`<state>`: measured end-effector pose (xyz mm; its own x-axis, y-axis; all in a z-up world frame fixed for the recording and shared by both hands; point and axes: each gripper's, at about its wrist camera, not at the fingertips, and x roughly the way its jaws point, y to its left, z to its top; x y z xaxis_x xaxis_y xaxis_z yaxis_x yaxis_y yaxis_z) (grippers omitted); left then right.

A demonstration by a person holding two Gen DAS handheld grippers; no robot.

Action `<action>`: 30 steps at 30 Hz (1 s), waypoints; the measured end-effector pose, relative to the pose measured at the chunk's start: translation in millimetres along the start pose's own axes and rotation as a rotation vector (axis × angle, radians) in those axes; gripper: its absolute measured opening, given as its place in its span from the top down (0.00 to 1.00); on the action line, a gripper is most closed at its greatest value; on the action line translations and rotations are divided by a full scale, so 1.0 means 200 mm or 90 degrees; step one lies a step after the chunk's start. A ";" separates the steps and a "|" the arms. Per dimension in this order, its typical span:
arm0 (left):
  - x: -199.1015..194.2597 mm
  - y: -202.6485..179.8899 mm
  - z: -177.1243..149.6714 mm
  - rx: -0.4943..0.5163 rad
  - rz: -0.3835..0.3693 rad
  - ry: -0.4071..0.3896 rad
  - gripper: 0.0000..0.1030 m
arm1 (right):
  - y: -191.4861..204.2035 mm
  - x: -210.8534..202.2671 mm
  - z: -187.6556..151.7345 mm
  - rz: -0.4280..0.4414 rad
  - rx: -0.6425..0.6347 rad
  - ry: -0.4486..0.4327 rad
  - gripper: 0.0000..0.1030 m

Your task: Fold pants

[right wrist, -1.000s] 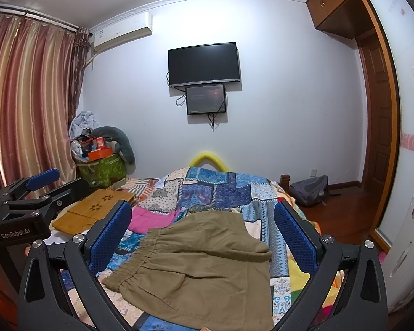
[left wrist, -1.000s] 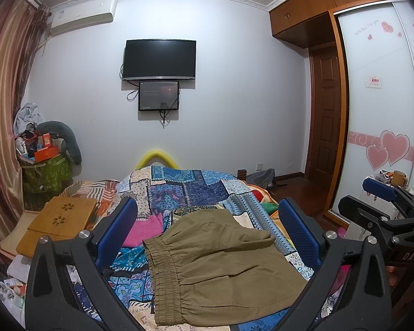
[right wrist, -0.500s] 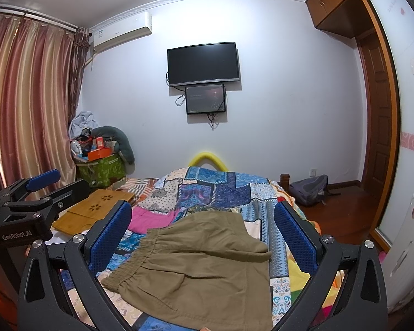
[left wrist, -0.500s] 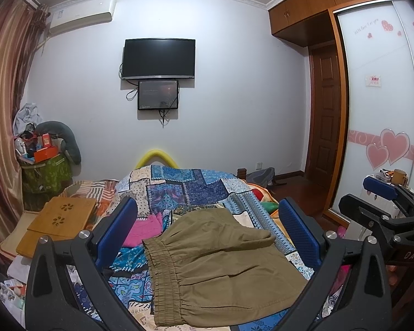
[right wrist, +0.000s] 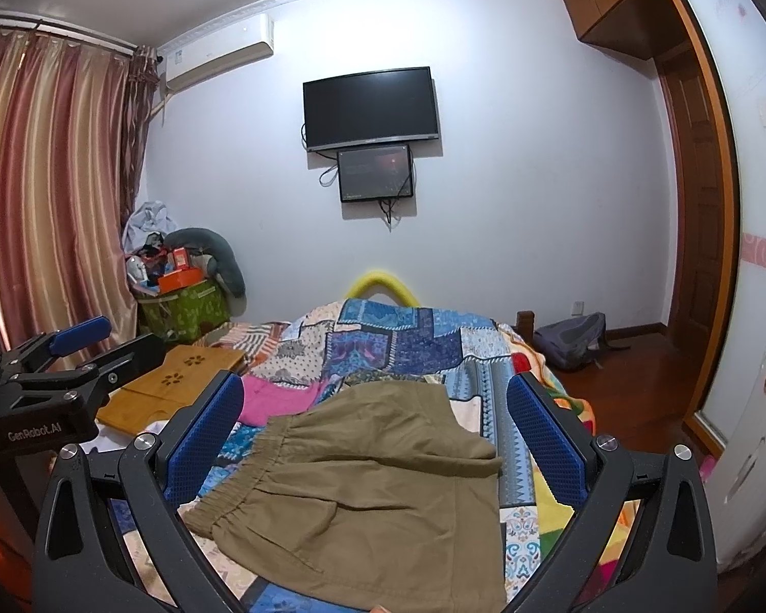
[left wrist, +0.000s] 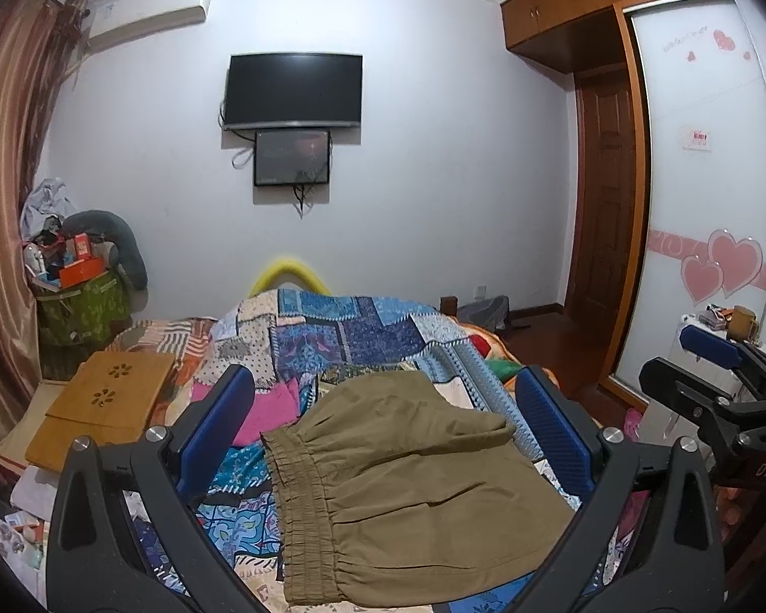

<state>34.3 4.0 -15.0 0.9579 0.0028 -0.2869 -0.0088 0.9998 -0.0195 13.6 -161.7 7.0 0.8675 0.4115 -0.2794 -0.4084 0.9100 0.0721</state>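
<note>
Olive-brown pants (left wrist: 408,480) lie folded on the patchwork quilt (left wrist: 342,337) of a bed, elastic waistband to the left; they also show in the right wrist view (right wrist: 373,485). My left gripper (left wrist: 383,429) is open and empty, held above the pants. My right gripper (right wrist: 375,434) is open and empty, also above the pants. Each gripper shows in the other's view: the right one (left wrist: 715,383) at the right edge, the left one (right wrist: 76,357) at the left edge. Neither touches the cloth.
A wooden lap tray (left wrist: 102,403) lies on the bed's left side, with pink cloth (left wrist: 270,408) beside the pants. A green box (right wrist: 184,306) of clutter stands by the curtain. A backpack (right wrist: 572,337) lies on the floor, with the wardrobe (left wrist: 715,204) at right.
</note>
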 end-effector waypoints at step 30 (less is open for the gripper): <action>1.34 0.58 -0.68 -0.018 0.065 0.458 0.09 | -0.64 1.04 -0.59 -0.067 -0.001 0.350 0.17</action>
<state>250.9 118.8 -223.6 0.5264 0.0722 -0.8471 -0.1048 0.9943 0.0196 213.1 -199.4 -174.2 0.6281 0.2311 -0.7430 -0.3283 0.9444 0.0162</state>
